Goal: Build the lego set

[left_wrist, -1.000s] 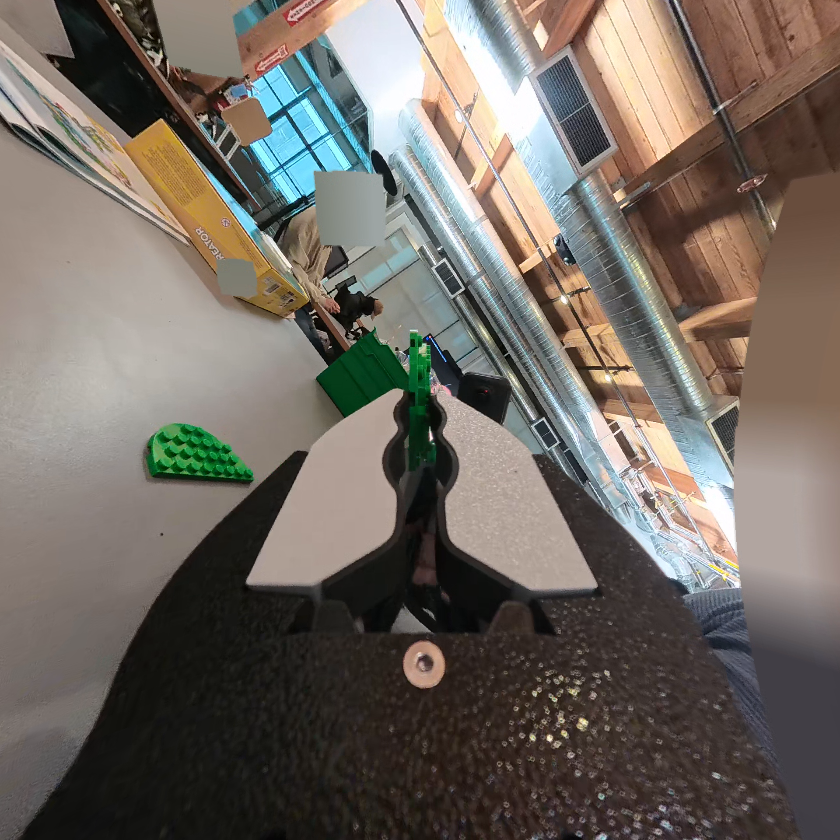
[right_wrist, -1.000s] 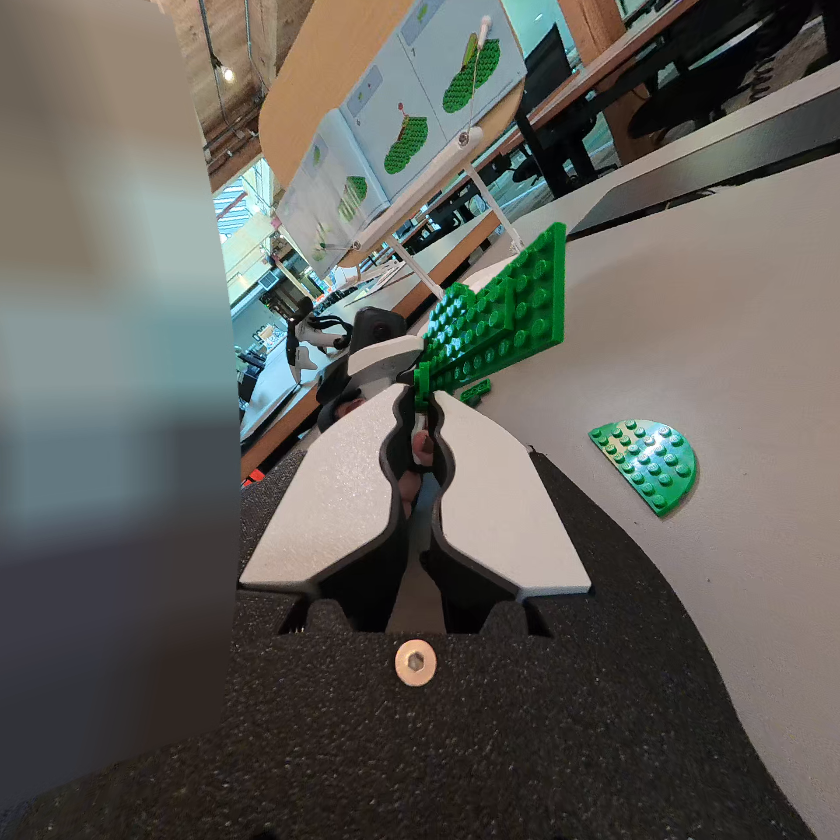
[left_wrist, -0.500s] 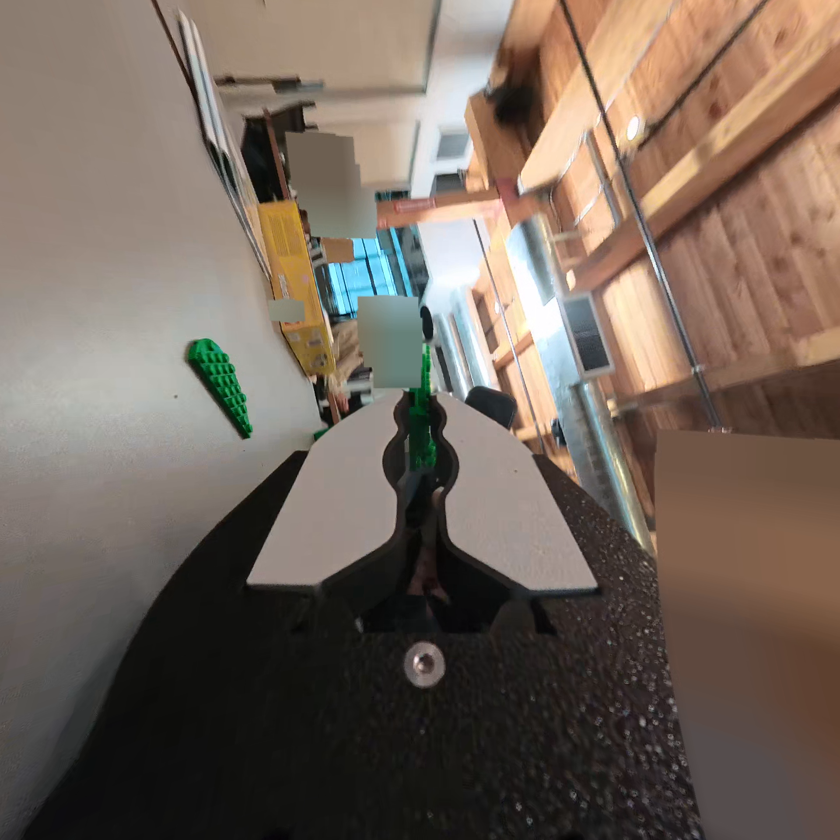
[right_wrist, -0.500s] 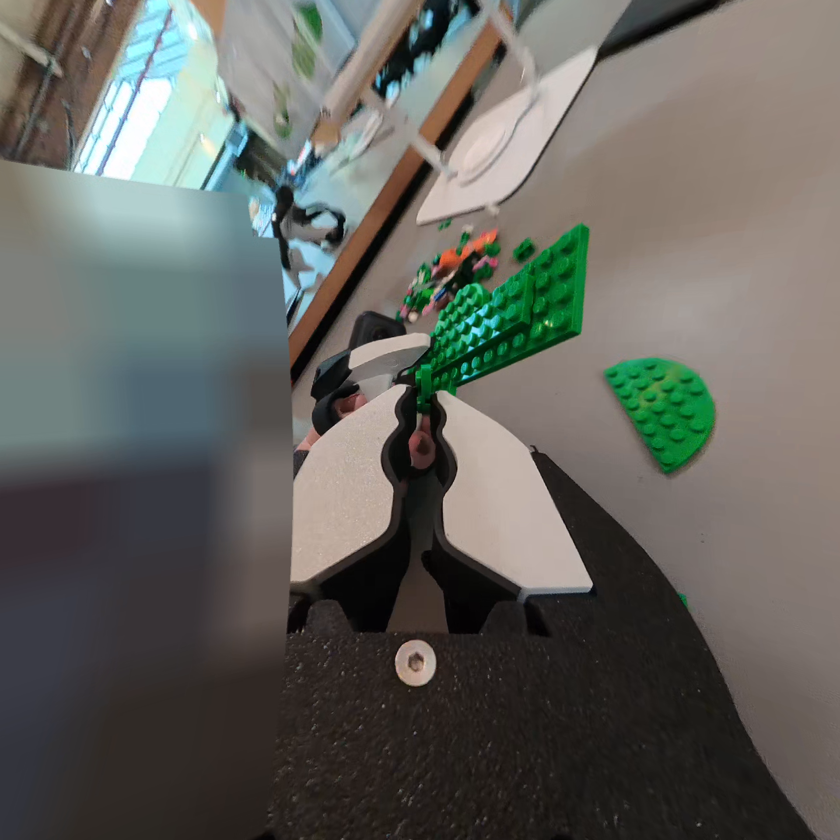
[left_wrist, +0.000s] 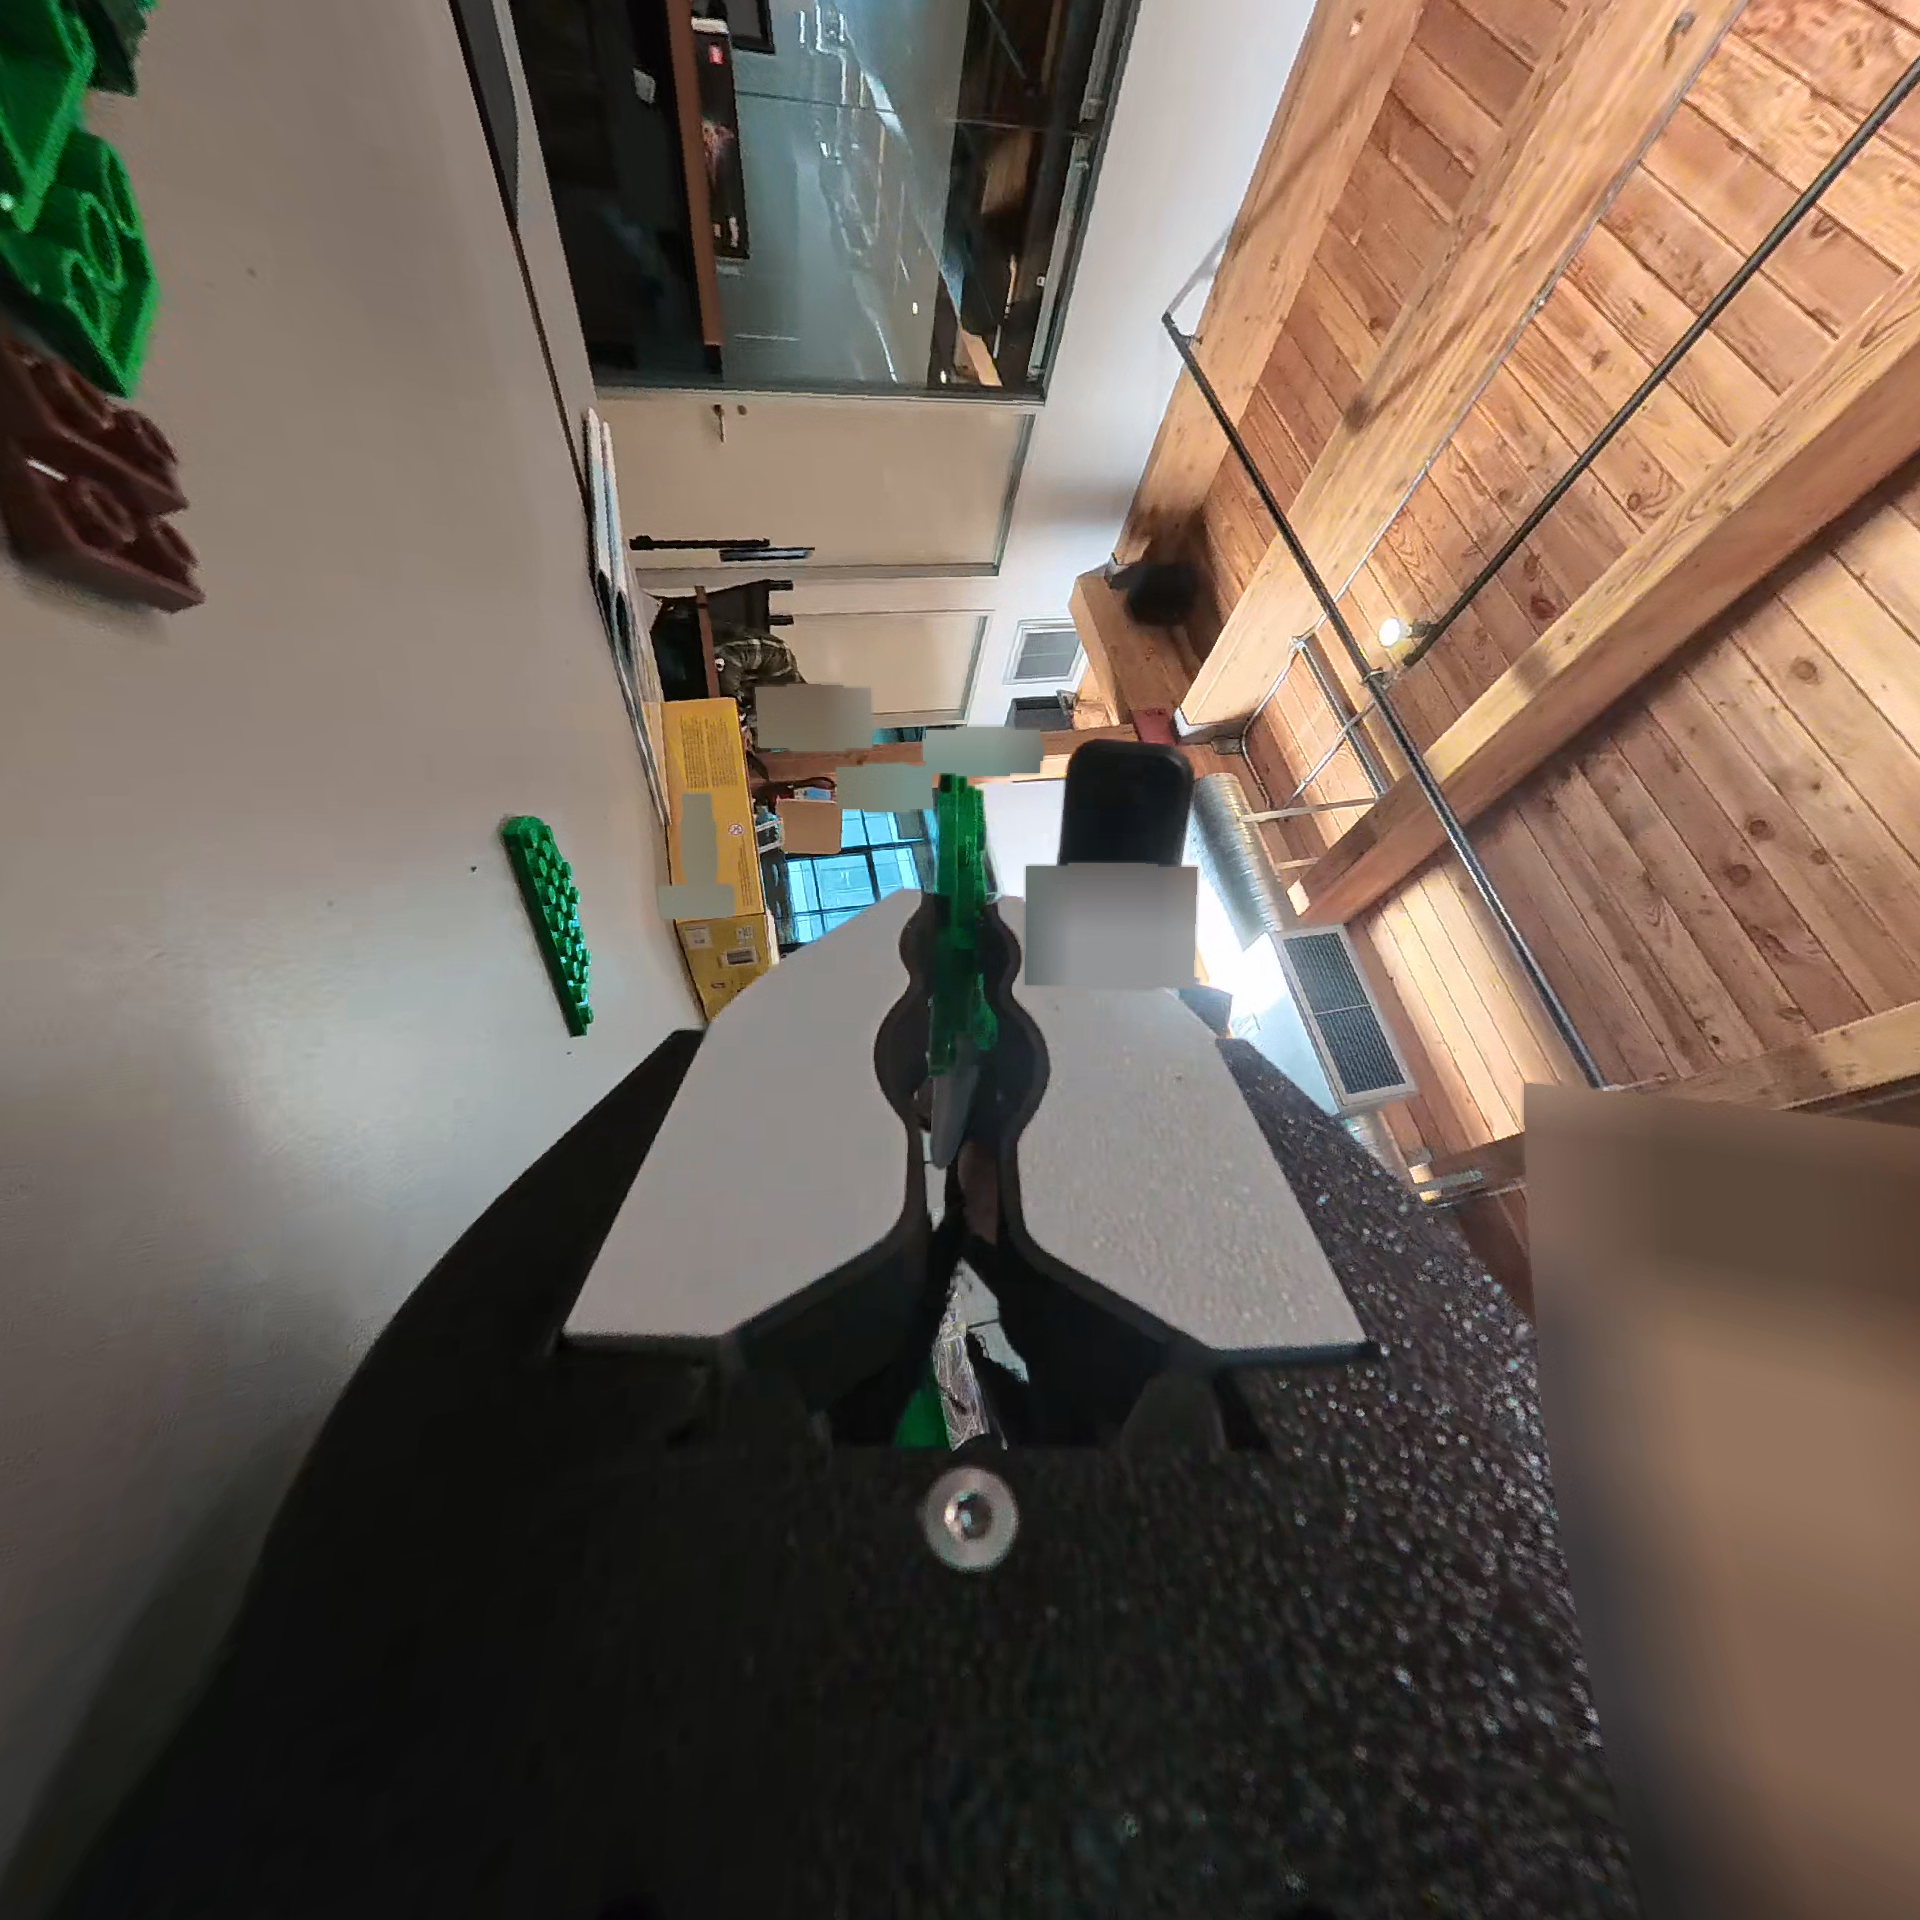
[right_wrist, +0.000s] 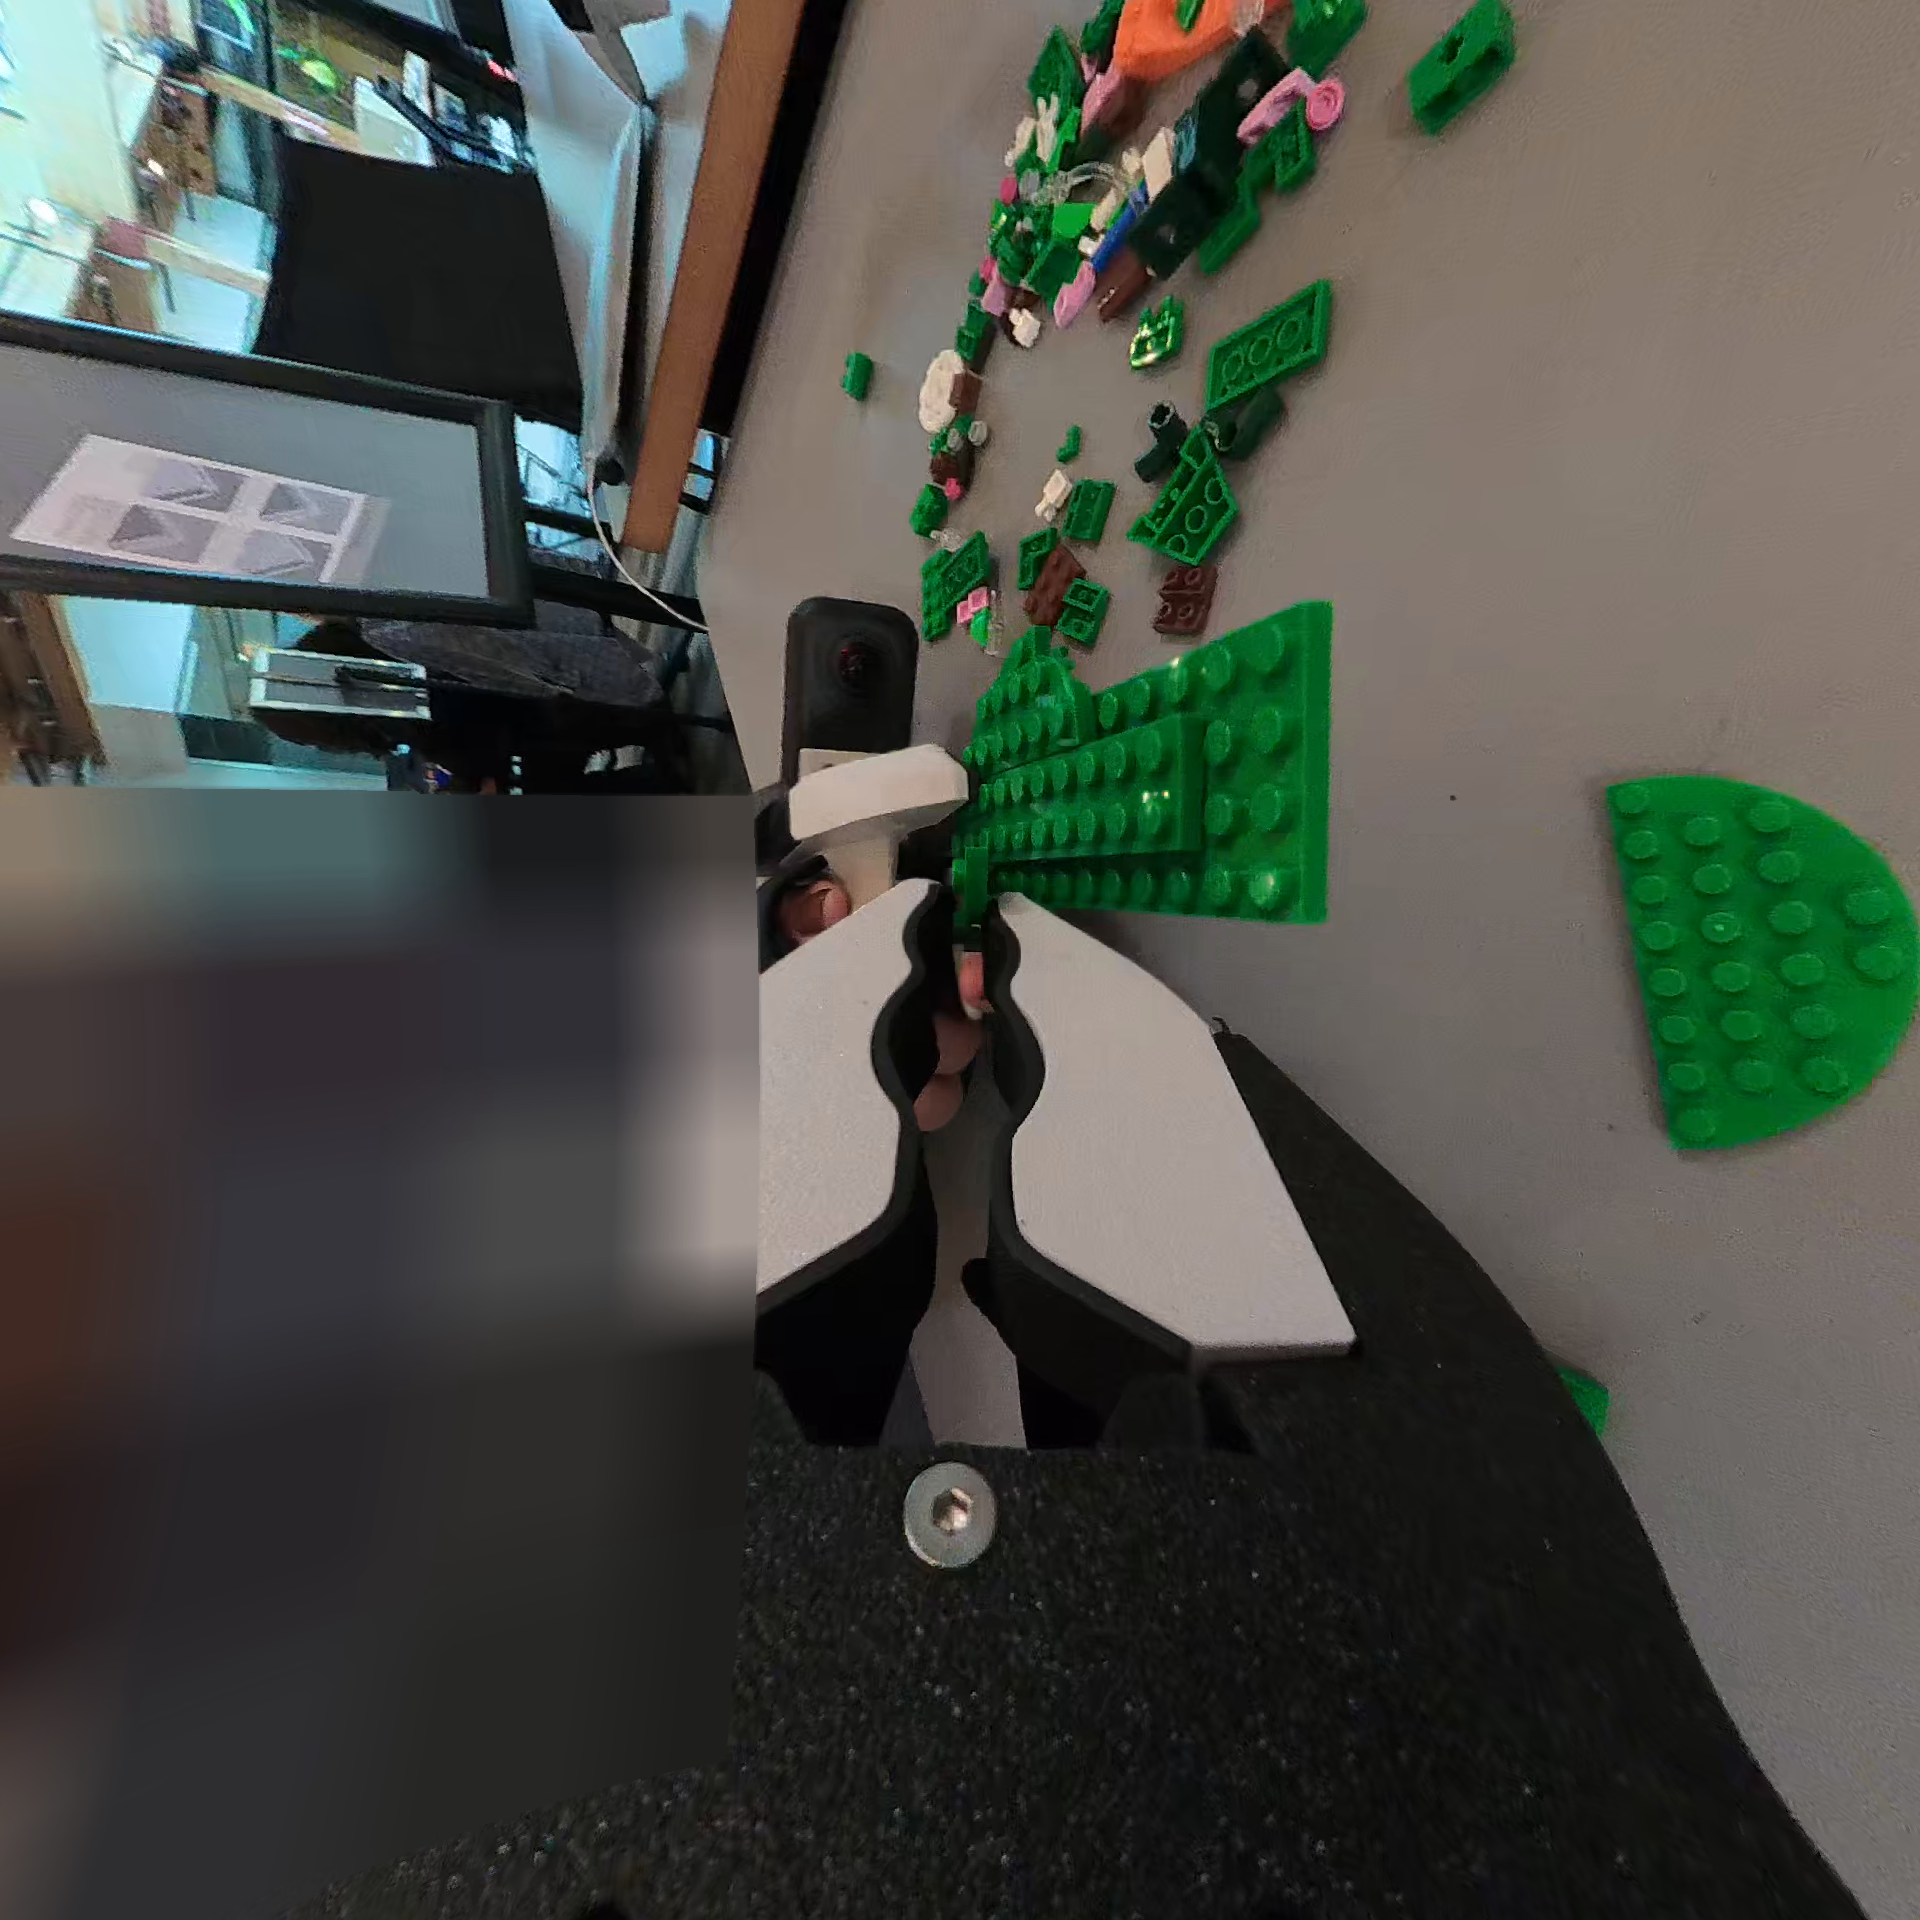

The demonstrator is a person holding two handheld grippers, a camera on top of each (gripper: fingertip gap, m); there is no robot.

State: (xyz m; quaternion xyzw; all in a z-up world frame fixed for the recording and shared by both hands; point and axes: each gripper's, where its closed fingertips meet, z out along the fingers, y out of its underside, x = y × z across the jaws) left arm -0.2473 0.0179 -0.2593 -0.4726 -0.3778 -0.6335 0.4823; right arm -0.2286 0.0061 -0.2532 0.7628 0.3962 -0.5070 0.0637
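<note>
**Spotter:** Grey tabletop (right_wrist: 1558,520) under you, timber ceiling (left_wrist: 1558,416) behind, and loose bricks (right_wrist: 1122,260) heaped at the far end. Your green plate assembly (right_wrist: 1143,800) is up off the table, pinched from both ends. Your left gripper (left_wrist: 961,935) is closed on one edge of it; your right gripper (right_wrist: 971,914) is nipped shut on a small green corner at the other.

**Operator:** Which way does it lie?

**Spotter:** Studs face the right camera. Its long axis runs from your grippers out toward the half-round plate (right_wrist: 1756,956), which lies flat, well apart. From the left it shows edge-on, a thin strip.

**Operator:** What should you worry about?

**Spotter:** My guess: your right grip has very little plate in it. Twist your hands against each other and the stacked layers may peel apart, or that corner may slip out and drop.
</note>
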